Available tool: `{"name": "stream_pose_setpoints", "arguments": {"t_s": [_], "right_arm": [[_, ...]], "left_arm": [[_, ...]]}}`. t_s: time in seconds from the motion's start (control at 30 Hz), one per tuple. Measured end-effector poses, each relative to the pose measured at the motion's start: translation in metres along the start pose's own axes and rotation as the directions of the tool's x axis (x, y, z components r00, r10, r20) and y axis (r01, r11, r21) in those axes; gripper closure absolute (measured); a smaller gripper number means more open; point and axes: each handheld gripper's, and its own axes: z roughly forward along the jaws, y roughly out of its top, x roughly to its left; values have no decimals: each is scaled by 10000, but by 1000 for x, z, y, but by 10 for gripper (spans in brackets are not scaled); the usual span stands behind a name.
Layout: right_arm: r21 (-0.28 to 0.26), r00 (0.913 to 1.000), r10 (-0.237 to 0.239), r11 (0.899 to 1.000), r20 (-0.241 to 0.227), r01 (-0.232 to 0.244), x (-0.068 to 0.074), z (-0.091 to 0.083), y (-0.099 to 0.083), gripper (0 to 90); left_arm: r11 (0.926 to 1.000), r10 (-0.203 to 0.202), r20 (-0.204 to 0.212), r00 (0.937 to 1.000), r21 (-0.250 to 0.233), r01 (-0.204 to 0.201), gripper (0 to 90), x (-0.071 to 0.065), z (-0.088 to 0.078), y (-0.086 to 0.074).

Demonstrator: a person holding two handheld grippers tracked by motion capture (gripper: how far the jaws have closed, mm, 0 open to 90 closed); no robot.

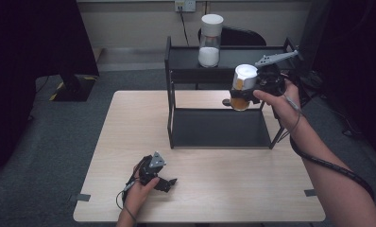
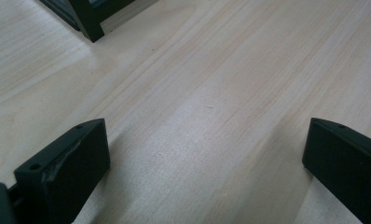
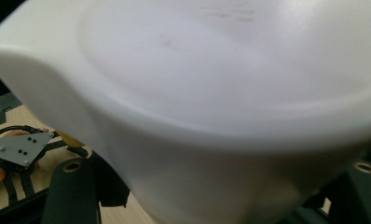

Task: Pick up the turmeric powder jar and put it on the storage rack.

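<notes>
A grey carpeted floor and a pale wall with a socket are seen behind a light wooden surface, on which a black two-level rack is placed toward the far side. On the rack's upper shelf a clear jar with a white lid and white contents is stood upright. The right claw is held in the air above the right part of the rack's lower level, and it is clenched on a second jar, one with a white lid and orange contents, gripped about its middle and tilted a little so that the lid is turned toward the camera. In the right gripper view the white lid is seen very close and blurred, with the two black jaws pressed at either side of it below. The left claw is rested low on the near part of the surface, well apart from the rack, and it is released: in the left gripper view its jaws are spread wide with bare wood between them, and a corner post of the rack is visible at the top left.
</notes>
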Motion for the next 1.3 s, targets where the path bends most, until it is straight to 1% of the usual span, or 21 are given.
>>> {"name": "stream_pose_setpoints", "arguments": {"t_s": [0.33,0.43,0.5,0.77,0.97,1.13,1.23,1.3], "right_arm": [[-119,9998,2,9999,178,0,-3,-9,16,300],[-197,9999,57,9998,131,-54,-5,-12,20,301],[-171,9999,-12,9999,162,15,-5,-14,23,300],[-204,9997,9,9998,224,-5,-6,-22,36,301],[-167,9996,-42,9999,272,47,-7,-25,48,301],[-210,9998,35,9998,212,-30,-10,-26,56,301],[-288,9997,196,9994,128,-193,-14,-27,60,301],[-317,9997,202,9993,168,-197,-14,-27,65,301]], "left_arm": [[10000,3,7,10000,7,-3,0,0,0,0],[10000,1,5,10000,4,-1,0,0,0,0],[10000,4,6,10000,12,-4,0,0,0,0],[10000,1,5,10000,4,-1,0,0,0,0],[10000,2,3,10000,7,-2,0,0,0,0],[10000,7,0,10000,6,-7,0,0,0,0],[10000,19,0,10000,16,-19,0,0,0,0],[10000,6,1,10000,5,-6,0,0,0,0]]}}
